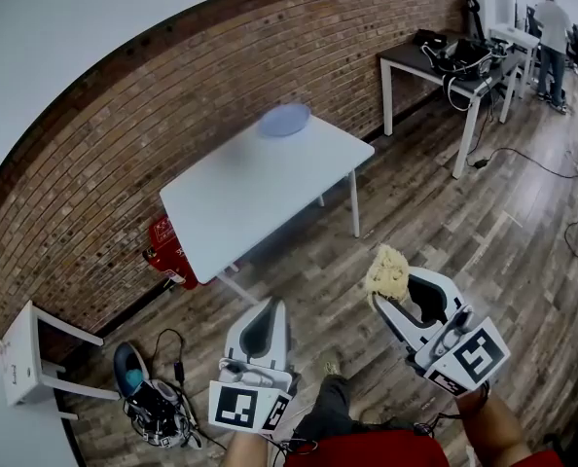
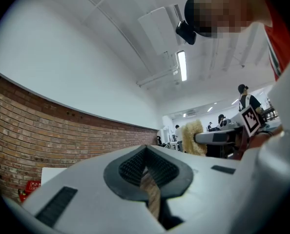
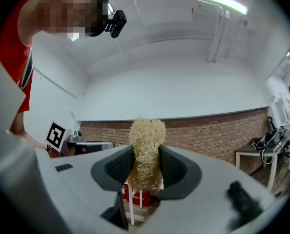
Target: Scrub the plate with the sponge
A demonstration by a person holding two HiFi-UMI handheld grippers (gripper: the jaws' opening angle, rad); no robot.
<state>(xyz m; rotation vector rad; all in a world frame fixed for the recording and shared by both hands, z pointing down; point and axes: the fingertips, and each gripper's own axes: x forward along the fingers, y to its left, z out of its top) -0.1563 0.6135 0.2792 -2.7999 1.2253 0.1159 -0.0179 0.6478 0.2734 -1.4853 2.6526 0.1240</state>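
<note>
Your right gripper (image 1: 384,298) pinches a coarse, straw-coloured fibrous sponge (image 1: 387,271) between ribbed black pads; your left gripper (image 1: 269,307) is closed on nothing; the round bluish plate (image 1: 285,120) lies on the smooth white table (image 1: 233,207), well apart from both.

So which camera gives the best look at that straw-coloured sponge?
The right gripper view: the sponge fills the centre, pinched between the right gripper's jaws, its fibres clear. The head view shows it smaller, from above, at that gripper's tip. The left gripper view catches it small and off to the side.
</note>
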